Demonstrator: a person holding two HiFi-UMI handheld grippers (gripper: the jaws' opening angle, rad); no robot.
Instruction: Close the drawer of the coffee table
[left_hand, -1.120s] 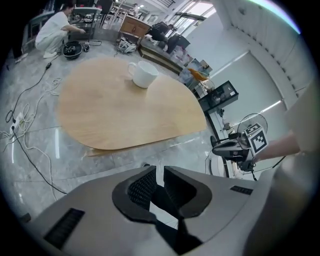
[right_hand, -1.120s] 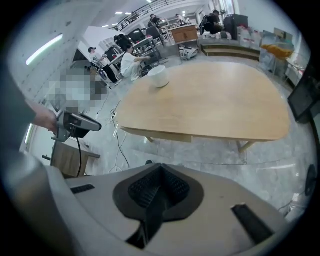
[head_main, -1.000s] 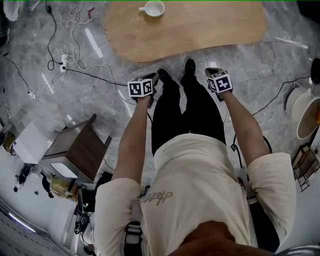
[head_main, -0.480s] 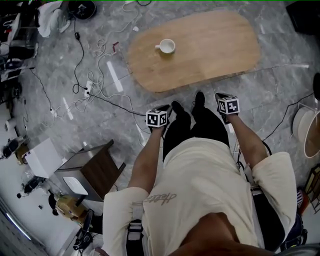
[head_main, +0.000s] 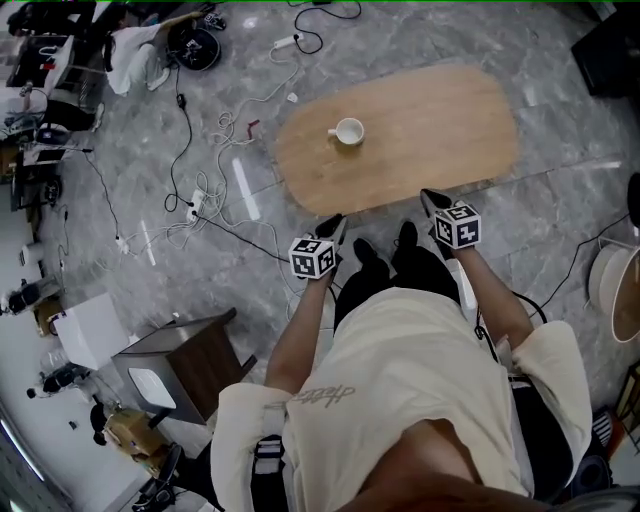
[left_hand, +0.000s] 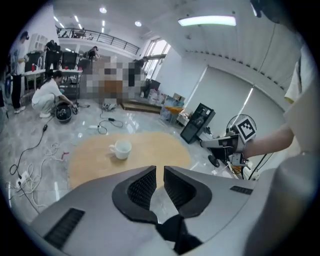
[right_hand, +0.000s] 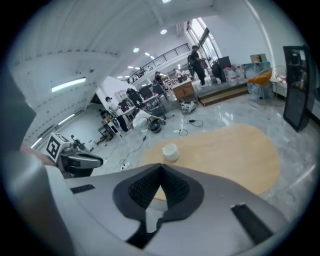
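Observation:
The oval wooden coffee table stands just ahead of the person's feet, with a white cup on its left half. No drawer shows in any view. My left gripper hovers at the table's near edge on the left, its jaws a narrow gap apart with nothing between them. My right gripper hovers at the near edge further right, jaw tips touching and empty. In the left gripper view the left gripper faces the table and cup. The right gripper faces the table and cup likewise.
Cables and a power strip trail over the marble floor left of the table. A dark wooden cabinet and a white box sit at lower left. A round white bin is at the right edge. People work in the far background.
The table and cup have come lower in the head view, toward the person. Both grippers, a floor gap short of the table before, now reach its near edge.

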